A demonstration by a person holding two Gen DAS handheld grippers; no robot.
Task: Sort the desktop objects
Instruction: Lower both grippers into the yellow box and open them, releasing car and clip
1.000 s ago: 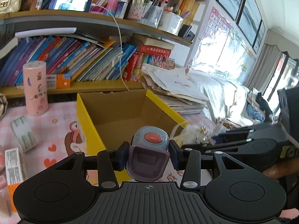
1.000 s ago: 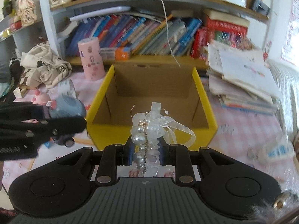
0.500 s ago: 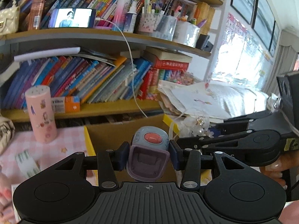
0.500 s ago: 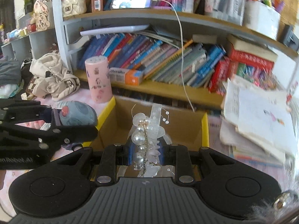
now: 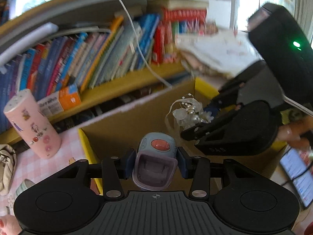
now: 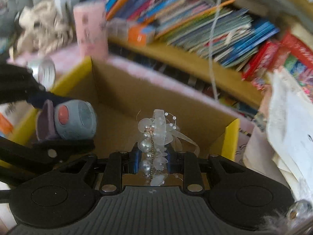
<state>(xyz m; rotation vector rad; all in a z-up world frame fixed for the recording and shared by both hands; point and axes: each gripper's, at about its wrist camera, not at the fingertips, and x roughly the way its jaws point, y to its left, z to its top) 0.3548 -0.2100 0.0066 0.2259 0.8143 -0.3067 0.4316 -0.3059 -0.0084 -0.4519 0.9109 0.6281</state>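
The left tool (image 5: 155,163) grips a grey-blue gadget (image 5: 155,152) with a red button between its pads; the gadget juts forward and hangs over the open box (image 5: 121,125), whose cardboard inside fills the middle of the left view. The right tool (image 6: 153,161) is closed on a pearl hairpiece (image 6: 156,135) with clear petals and ribbon, which stands up from the pads, also above the box. In the left view the right tool sits to the right of the gadget, its hairpiece near the box's far right corner. In the right view the gadget appears at the left, over the near left part of the box.

A second ago both tools were short of the box, with its yellow front wall ahead of them; now that wall has passed beneath them and both views look down into the box. The grips are unchanged.

Both views are smeared by motion: the books (image 5: 93,58), the pink canister (image 5: 33,125) and the paper pile (image 5: 215,52) are blurred. Whether the box holds anything cannot be told, since the tools cover its floor. A fingertip (image 5: 293,131) shows at the right edge of the left view, behind the right tool, beside a lit screen (image 5: 297,174) that is cut off.
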